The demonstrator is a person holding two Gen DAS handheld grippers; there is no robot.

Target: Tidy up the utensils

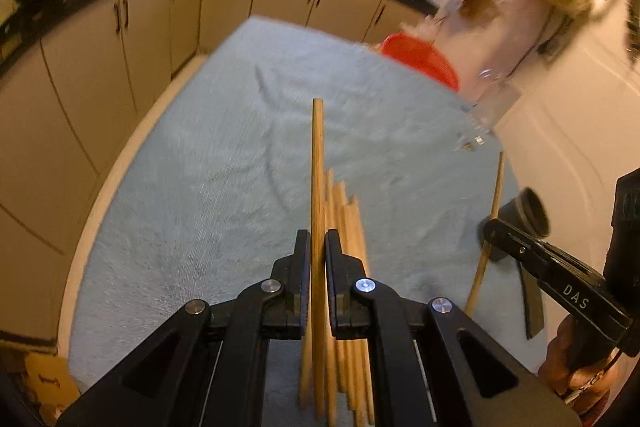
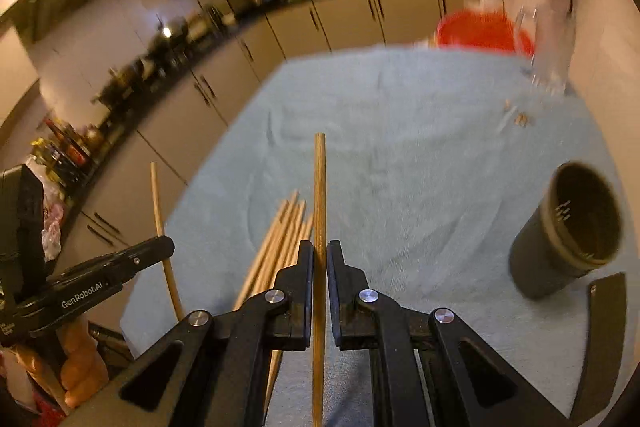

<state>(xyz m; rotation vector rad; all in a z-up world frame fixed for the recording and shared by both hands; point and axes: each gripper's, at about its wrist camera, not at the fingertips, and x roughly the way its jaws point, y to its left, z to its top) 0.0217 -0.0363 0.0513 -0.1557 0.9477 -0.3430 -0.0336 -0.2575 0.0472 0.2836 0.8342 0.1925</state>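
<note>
My left gripper [image 1: 318, 243] is shut on one wooden chopstick [image 1: 317, 163] that points forward over the blue cloth [image 1: 208, 179]. Below it lies a bundle of several chopsticks [image 1: 347, 219]. My right gripper [image 2: 320, 253] is shut on another wooden chopstick [image 2: 319, 187]. The bundle [image 2: 280, 235] lies just left of it. A dark round holder cup [image 2: 568, 231] lies tilted on the cloth at the right, its mouth towards me. In the left wrist view the right gripper [image 1: 494, 233] holds its chopstick [image 1: 494, 211] in front of the cup [image 1: 526, 211].
A red bowl [image 2: 480, 31] and a clear glass vase [image 1: 492, 99] with dried flowers stand at the cloth's far right. A flat dark strip [image 2: 604, 339] lies near the cup. Kitchen cabinets [image 1: 140, 27] run along the left and back. The wall is at the right.
</note>
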